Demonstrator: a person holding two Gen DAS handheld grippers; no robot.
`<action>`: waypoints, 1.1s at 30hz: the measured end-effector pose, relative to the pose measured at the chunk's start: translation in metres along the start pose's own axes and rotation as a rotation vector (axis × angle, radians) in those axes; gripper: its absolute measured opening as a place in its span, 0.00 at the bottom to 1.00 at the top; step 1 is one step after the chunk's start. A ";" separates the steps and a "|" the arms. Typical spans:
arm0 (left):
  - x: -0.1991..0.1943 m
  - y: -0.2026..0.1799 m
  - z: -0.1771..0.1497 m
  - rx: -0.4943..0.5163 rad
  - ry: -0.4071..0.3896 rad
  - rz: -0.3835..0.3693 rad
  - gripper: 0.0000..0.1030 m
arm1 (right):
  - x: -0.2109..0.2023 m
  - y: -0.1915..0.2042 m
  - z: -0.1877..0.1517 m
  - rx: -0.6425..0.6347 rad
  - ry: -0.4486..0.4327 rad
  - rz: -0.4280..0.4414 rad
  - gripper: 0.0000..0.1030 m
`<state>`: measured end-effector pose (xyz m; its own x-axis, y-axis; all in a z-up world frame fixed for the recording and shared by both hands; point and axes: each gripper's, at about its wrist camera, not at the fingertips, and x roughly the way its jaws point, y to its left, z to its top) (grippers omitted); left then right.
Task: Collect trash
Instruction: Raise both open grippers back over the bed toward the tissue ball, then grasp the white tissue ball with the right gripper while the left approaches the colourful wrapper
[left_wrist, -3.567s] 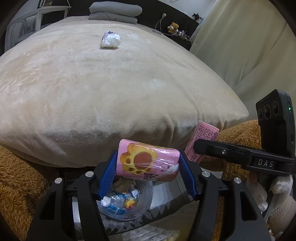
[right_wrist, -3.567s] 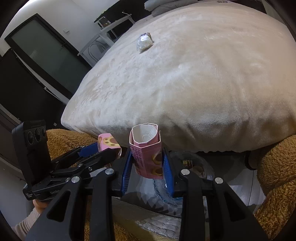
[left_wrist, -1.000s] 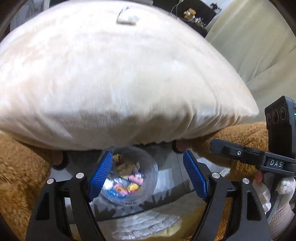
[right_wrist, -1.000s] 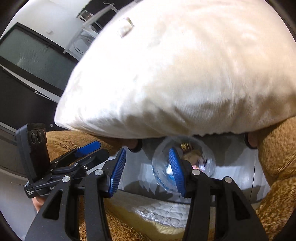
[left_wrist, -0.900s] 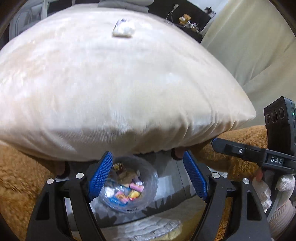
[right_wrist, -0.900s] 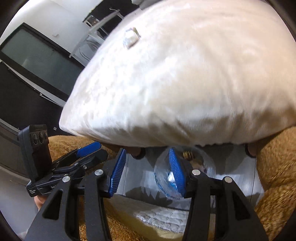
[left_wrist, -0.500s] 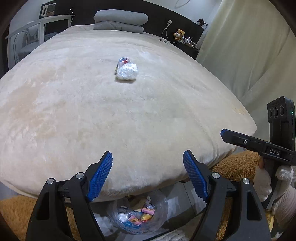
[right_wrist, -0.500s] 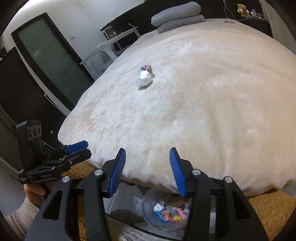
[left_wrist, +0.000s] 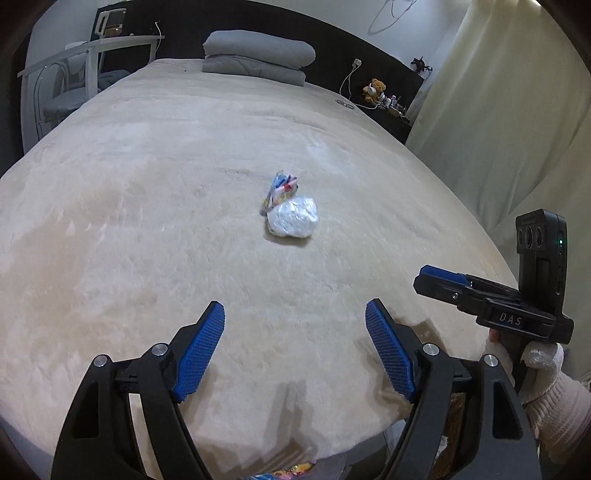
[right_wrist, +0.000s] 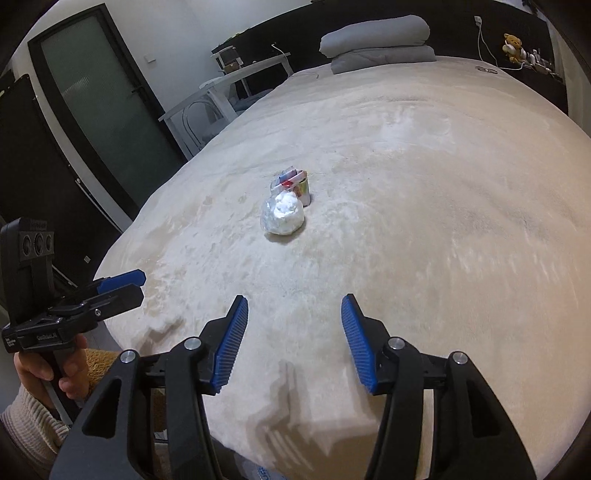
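Blue ribbed pads line both pairs of tongs, and neither pair has hold of anything: the left tongs (left_wrist: 294, 341) stand wide apart with only bedcover between them, and the right tongs (right_wrist: 293, 328) are narrower, their jaws opening on empty air. Just below the left tongs, at the foot of the bed (left_wrist: 147, 221), a sliver of colourful wrappers (left_wrist: 291, 472) shows, seemingly trash already gathered there, so part of the job looks done. What is left lies ahead of both tongs, well apart from them, near the middle of the bedcover: a crumpled white plastic wad (left_wrist: 292, 217) with a small colourful packet (left_wrist: 280, 189) touching its far side. Both must yet be reached and picked up.
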<state>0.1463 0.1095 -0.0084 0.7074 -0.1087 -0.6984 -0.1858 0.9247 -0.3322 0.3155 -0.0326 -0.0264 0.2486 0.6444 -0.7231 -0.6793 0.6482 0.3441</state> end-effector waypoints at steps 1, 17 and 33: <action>0.002 0.004 0.005 -0.002 -0.004 0.000 0.75 | 0.007 0.000 0.006 -0.007 0.003 0.000 0.54; 0.033 0.044 0.054 -0.001 -0.004 0.035 0.75 | 0.103 0.007 0.069 -0.095 0.021 0.008 0.69; 0.049 0.064 0.058 -0.052 0.019 0.063 0.75 | 0.160 0.009 0.084 -0.127 0.090 0.036 0.50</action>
<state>0.2083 0.1844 -0.0268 0.6801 -0.0582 -0.7309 -0.2651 0.9099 -0.3192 0.4068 0.1106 -0.0888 0.1637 0.6239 -0.7641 -0.7699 0.5651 0.2965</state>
